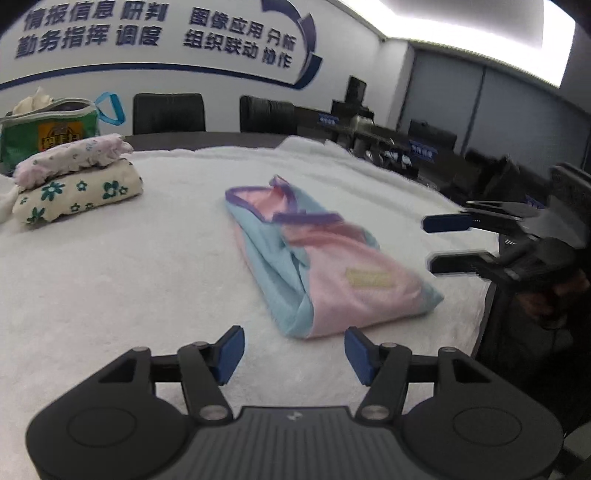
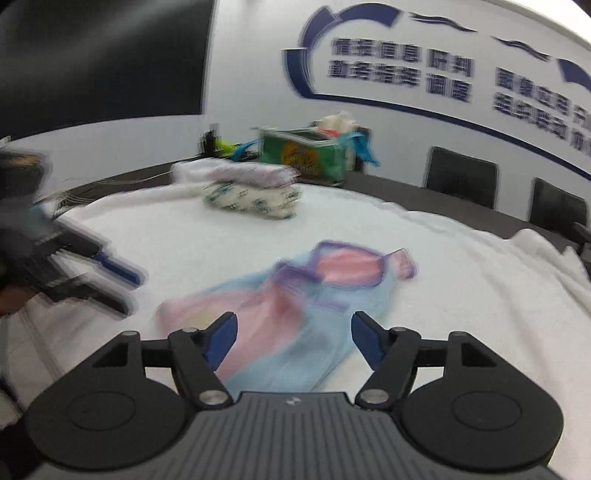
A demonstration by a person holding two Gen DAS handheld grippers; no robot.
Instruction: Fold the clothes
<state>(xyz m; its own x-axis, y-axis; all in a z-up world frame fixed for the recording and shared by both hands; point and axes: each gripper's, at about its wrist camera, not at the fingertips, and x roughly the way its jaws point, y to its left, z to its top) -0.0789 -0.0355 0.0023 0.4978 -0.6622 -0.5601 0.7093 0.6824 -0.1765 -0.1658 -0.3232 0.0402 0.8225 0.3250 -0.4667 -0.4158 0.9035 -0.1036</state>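
Left wrist view: left gripper (image 1: 294,350) low in frame, jaws spread wide, nothing between them. Just ahead of the jaws, slightly right, lies the pink-and-blue garment (image 1: 325,258), folded into a long bundle with purple trim, flat on the white fleecy cover (image 1: 147,258). The cover spreads over a dark counter (image 1: 207,138). Far ahead-left of the jaws: stack of two folded clothes (image 1: 77,177), pink print on top of cream with green flowers. Behind the stack a green bag (image 1: 48,129) with a blue strap. Right of the jaws, the right gripper (image 1: 458,242) hovers past the garment's right edge, jaws apart, empty. Room: white wall with blue lettering (image 1: 155,29), black chairs (image 1: 168,112) at the counter's far side, bright ceiling panel upper right, grey blinds on the right.

Right wrist view: heavy motion blur. Right gripper (image 2: 293,339), jaws released, wide apart, over the near end of the garment (image 2: 295,299), which runs ahead and to the right of the jaws; contact cannot be told. Left gripper (image 2: 125,291) off to the left, blurred, jaws apart. Stack (image 2: 251,192) and bag (image 2: 306,155) far ahead. Dark panel upper left, chairs (image 2: 461,177) ahead-right, same lettered wall (image 2: 406,66).
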